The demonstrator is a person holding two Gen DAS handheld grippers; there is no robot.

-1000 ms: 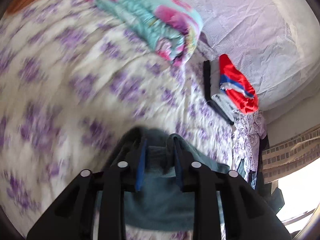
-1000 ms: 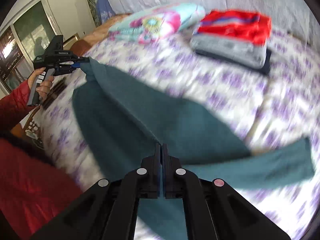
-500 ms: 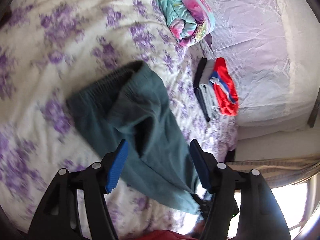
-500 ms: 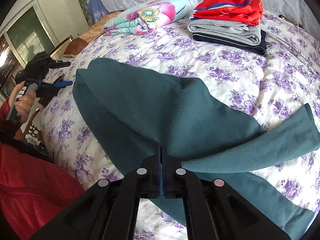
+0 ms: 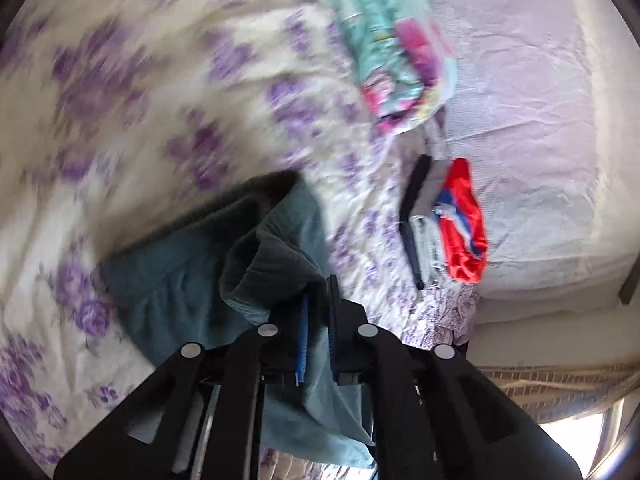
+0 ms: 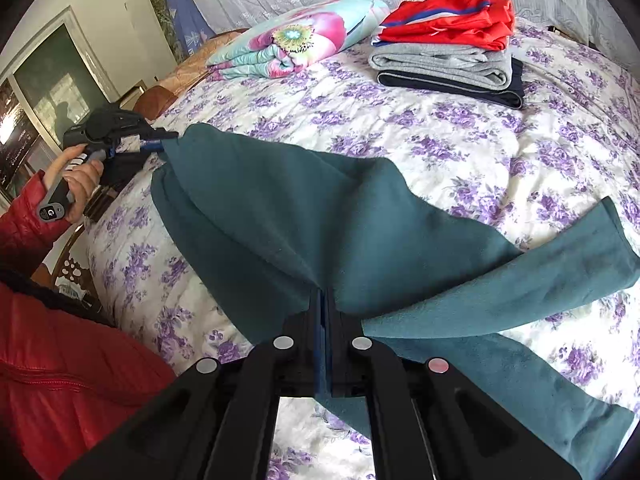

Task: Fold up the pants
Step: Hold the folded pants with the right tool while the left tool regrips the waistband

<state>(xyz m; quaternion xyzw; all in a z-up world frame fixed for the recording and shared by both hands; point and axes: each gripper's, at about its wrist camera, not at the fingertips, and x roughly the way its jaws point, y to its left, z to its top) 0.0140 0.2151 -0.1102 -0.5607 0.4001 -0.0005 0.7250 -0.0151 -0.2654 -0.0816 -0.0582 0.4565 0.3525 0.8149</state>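
Lying spread on purple-flowered white bedspread (image 6: 460,136), legs trailing toward 4 o'clock: teal fleece pants (image 6: 320,216). Clamping waistband corner at 10 o'clock, left gripper (image 6: 158,145); pinching crotch fabric at 6 o'clock, right gripper (image 6: 323,320), likely stretching flat for folding. Sitting at 1 o'clock: folded red-grey-navy clothes stack (image 6: 448,48).

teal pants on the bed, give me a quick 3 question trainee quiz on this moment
1. True or false: both grippers are shut on the teal pants.
2. What lies on top of the stack of folded clothes? A) red garment B) grey garment C) floral blanket
3. Fill in: the left gripper holds the pants at the end toward the ____ side of the right wrist view.

Key: 1 true, the right gripper pinches fabric too. 2 A. 3 left.
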